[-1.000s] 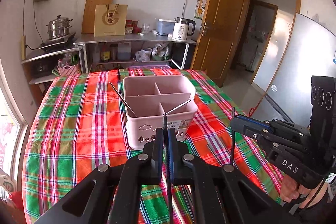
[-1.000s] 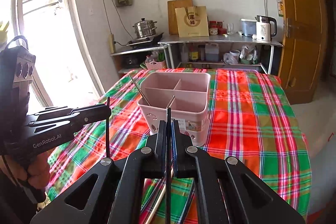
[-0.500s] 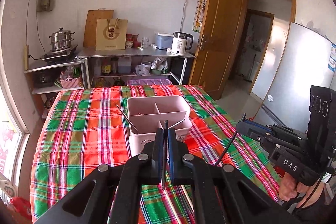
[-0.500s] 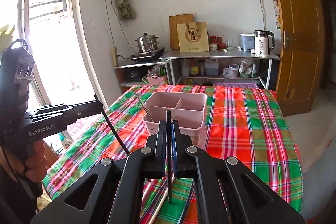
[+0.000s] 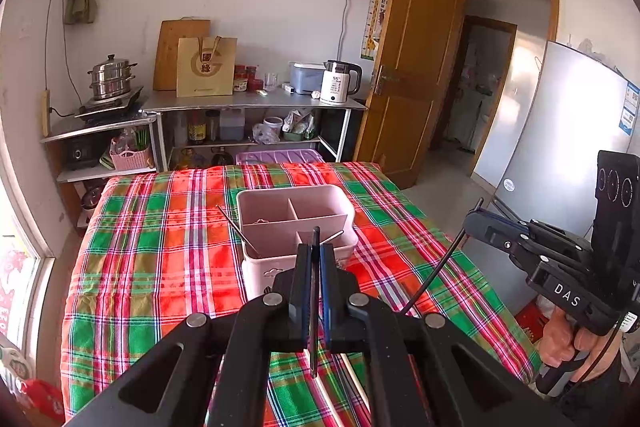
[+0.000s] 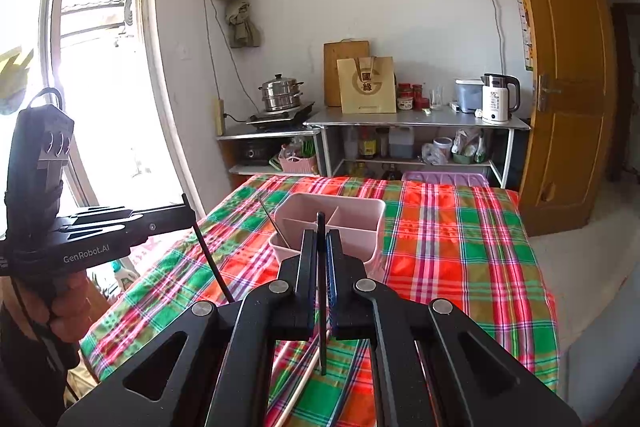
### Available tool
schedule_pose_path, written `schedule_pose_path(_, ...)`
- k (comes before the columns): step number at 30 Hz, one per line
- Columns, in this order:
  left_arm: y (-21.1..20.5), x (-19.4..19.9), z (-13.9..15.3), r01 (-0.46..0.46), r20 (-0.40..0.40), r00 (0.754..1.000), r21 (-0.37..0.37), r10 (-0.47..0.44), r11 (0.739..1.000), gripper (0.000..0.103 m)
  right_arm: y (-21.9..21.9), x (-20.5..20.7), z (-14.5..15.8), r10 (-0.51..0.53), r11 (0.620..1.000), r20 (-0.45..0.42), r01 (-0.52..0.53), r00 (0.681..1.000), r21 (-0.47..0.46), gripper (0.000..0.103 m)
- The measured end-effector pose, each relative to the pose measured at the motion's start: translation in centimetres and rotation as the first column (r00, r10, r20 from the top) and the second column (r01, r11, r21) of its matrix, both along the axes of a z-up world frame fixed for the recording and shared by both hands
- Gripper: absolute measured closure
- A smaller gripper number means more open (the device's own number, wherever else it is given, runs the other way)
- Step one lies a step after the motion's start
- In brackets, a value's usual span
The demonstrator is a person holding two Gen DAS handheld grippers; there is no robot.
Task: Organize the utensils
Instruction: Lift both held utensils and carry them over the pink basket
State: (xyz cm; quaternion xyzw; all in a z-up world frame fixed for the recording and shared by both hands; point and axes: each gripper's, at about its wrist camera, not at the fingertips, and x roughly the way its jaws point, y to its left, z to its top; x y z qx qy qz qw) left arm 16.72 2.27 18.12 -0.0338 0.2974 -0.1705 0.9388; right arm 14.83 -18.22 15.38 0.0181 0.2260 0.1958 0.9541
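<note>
Both pairs of jaws are pressed together, each pinching one thin dark chopstick. The left gripper (image 5: 315, 259) holds its chopstick (image 5: 314, 307) partway along the shaft, the tip poking up toward the pink utensil caddy (image 5: 296, 227); the right gripper (image 6: 320, 259) grips its own chopstick (image 6: 321, 291) the same way, upright and nearly vertical in its view. Both grippers hang above the near end of the surface, short of the caddy and not yet over its compartments.

The sticks look stiff, light and smooth, so they would likely swivel in a pinch taken near one end; a hold nearer the middle should keep them steady for lowering into a slot.

Two metal rods (image 5: 236, 229) already lean out of the caddy's near compartments. On the plaid cloth (image 5: 160, 267) on the near side of the caddy, below the grippers, lie pale chopsticks (image 6: 304, 379). Beyond the caddy, against the wall, stand a steel shelf unit with a white kettle (image 5: 340, 83), a steamer pot (image 5: 112, 75) and a paper bag (image 5: 206, 67); a wooden door (image 5: 416, 67) is open to the caddy's right.
</note>
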Motion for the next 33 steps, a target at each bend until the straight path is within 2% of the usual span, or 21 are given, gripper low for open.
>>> schedule_pose_path(9,0.1,1.2,2.9,0.01,0.019,1.0,-0.007,-0.01,1.0,0.099,0.4,0.4,1.7,0.012,1.0,0.035,-0.012,0.999,-0.014,0.099)
schedule_pose_path(23,1.4,5.3,9.2,-0.037,0.084,0.996,-0.001,0.037,0.999,0.099,1.7,3.6,7.3,0.036,0.998,0.131,-0.042,0.991,0.044,0.099)
schedule_pose_path(28,1.9,7.4,10.1,-0.057,0.092,0.994,-0.003,0.058,0.998,0.099,2.4,5.6,7.8,0.032,0.997,0.142,-0.041,0.989,0.06,0.099)
schedule_pose_path(33,2.3,10.1,9.4,-0.08,0.08,0.993,-0.009,0.081,0.997,0.099,2.7,8.1,7.3,0.014,0.996,0.131,-0.026,0.991,0.086,0.099)
